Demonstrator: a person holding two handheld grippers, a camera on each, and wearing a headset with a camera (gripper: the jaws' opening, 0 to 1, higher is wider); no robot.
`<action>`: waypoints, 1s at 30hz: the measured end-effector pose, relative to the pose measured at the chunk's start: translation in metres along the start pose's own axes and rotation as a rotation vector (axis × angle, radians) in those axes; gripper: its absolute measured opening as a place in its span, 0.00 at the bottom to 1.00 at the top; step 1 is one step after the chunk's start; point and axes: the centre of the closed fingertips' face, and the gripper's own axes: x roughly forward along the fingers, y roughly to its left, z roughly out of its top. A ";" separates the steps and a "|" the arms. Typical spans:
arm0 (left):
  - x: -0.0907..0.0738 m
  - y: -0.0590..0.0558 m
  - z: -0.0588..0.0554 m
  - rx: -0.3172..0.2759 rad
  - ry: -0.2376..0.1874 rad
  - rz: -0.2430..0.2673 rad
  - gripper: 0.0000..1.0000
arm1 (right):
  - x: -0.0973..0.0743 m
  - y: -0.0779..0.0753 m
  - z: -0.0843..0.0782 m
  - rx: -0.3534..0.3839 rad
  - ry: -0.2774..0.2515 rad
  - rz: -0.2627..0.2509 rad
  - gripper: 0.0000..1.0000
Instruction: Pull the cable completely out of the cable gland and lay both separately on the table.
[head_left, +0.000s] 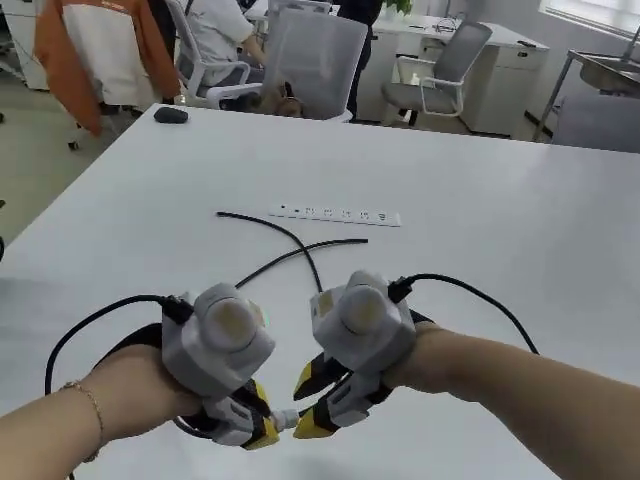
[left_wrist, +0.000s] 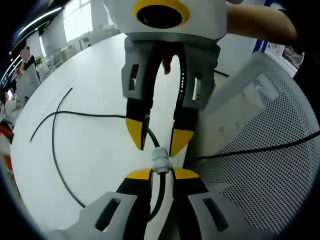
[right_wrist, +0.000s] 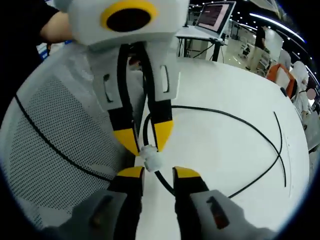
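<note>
Left gripper view: at 6 o'clock our left gripper (left_wrist: 161, 174) pinches the small hard gland (left_wrist: 161, 161) between its fingers (left_wrist: 139, 174). Our right gripper (left_wrist: 156, 141) straddles the limp, likely slick cable (left_wrist: 90, 115), fingers spread; we'd grip beside the gland.

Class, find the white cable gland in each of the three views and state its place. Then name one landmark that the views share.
Head view: the cable gland is at bottom centre, between the left gripper and the right gripper.
Left gripper view: lower centre, at the tips of that gripper's own fingers.
Right gripper view: near centre, where the two grippers face each other.
Shared landmark: the crossing black cables.
</note>
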 end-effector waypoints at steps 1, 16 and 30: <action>0.000 -0.001 -0.001 0.007 0.002 -0.003 0.16 | 0.002 0.002 0.000 0.003 -0.004 0.013 0.21; 0.005 -0.011 0.003 0.062 -0.018 -0.011 0.24 | 0.003 0.019 0.003 0.149 -0.049 -0.091 0.12; -0.001 -0.022 0.009 0.275 0.065 0.083 0.18 | -0.020 0.033 0.012 0.117 -0.009 -0.224 0.12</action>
